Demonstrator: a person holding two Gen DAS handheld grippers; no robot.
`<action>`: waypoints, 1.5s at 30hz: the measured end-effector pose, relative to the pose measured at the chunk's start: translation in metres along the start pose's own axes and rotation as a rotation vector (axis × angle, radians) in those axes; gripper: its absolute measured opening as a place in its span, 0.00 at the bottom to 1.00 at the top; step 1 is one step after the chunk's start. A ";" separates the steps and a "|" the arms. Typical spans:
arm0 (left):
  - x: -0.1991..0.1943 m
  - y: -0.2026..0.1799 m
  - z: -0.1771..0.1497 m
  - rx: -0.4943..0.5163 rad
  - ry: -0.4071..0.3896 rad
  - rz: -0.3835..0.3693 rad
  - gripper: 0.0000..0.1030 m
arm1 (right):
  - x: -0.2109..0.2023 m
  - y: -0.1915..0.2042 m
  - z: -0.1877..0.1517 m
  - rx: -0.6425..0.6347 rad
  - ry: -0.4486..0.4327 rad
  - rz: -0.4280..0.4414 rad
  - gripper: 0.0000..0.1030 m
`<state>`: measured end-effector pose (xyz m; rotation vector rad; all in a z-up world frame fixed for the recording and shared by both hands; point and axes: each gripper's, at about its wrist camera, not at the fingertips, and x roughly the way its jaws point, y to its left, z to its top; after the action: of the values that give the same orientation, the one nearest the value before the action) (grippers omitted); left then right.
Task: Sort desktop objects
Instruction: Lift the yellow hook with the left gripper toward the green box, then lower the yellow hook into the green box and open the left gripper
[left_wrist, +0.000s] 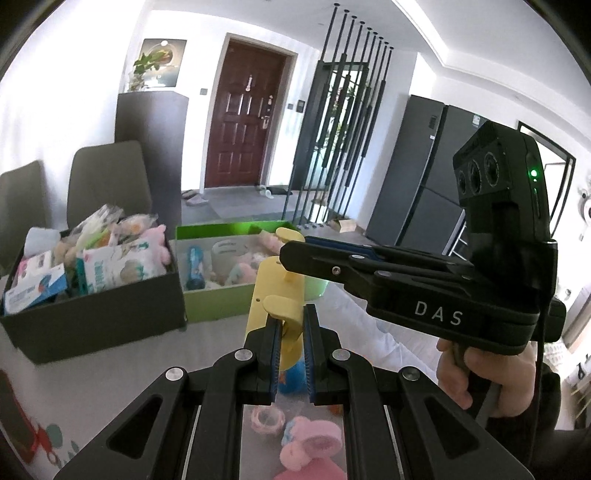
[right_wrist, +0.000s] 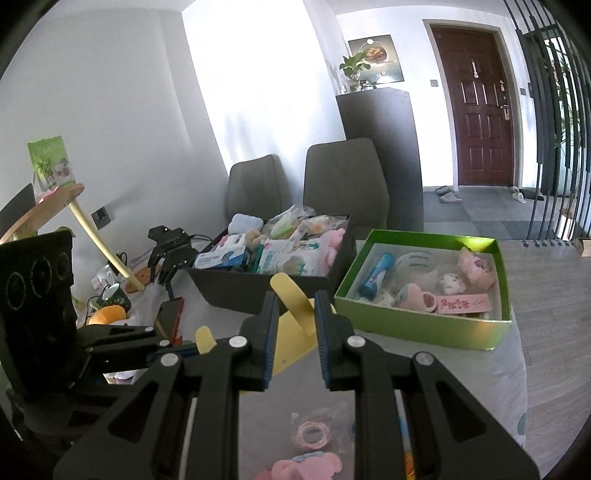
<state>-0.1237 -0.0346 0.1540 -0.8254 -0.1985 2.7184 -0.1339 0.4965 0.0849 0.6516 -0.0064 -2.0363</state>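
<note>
Left wrist view: looked along the left gripper (left_wrist: 291, 332) toward two boxes on the table (left_wrist: 110, 354).
Black box (left_wrist: 96, 317): sat at far left, heaped with packets and soft toys.
Green box (left_wrist: 218, 299): stood just right of the black box, holding a blue tube (left_wrist: 194, 267) and pink toys.
Yellow hook rack (left_wrist: 275, 291): was raised above the table between the two grippers, in front of the green box.
Left gripper: jaws were narrow, closed on one hook of the yellow hook rack.
Right gripper (left_wrist: 295, 247): reached in from the right, its tip at the rack's upper hook.
Right wrist view: the right gripper (right_wrist: 295, 332) held the yellow hook rack (right_wrist: 291, 325) between narrow jaws; the left gripper (right_wrist: 177, 345) pinched its other hook at left.
Pink ring (right_wrist: 312, 432): lay on the table beneath the grippers, near a pink toy (right_wrist: 306, 467).
</note>
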 end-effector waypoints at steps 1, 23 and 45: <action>0.003 0.000 0.003 0.002 -0.002 -0.002 0.09 | 0.000 -0.002 0.002 0.001 -0.002 0.000 0.20; 0.065 0.018 0.069 0.044 -0.044 -0.042 0.09 | 0.026 -0.062 0.058 0.045 -0.070 -0.030 0.20; 0.189 0.082 0.092 -0.061 0.027 -0.062 0.09 | 0.142 -0.123 0.076 0.113 0.007 -0.028 0.14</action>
<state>-0.3450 -0.0572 0.1136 -0.8571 -0.2980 2.6536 -0.3227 0.4286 0.0550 0.7325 -0.1090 -2.0723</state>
